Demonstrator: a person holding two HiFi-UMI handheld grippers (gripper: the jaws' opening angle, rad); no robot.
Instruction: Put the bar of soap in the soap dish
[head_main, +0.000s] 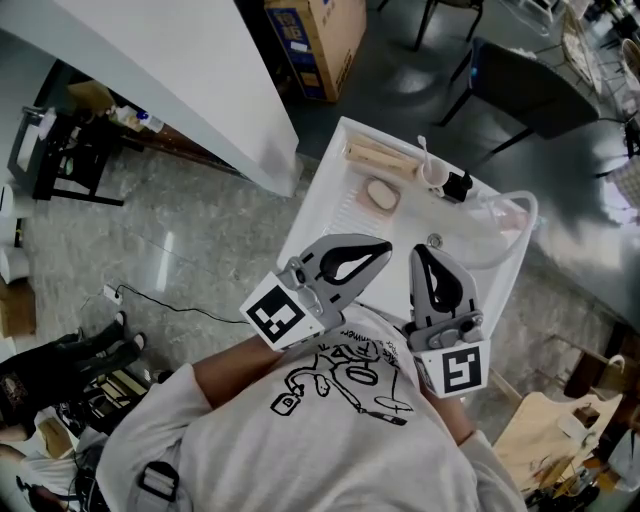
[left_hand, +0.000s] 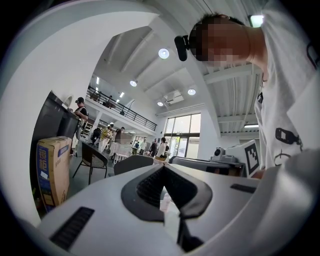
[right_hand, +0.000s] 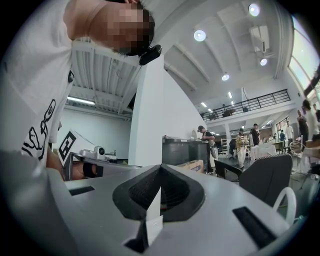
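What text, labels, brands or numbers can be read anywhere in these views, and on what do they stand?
No text can be read with certainty.
Cardboard box: blue printed label, too blurred to read.
T-shirt: small lettering above the line drawing, too small to read.
Marker cubes: black-and-white square patterns only, no words or numbers.

Cardboard box (head_main: 318, 40) print illegible, shirt (head_main: 345, 385) lettering illegible, nothing readable
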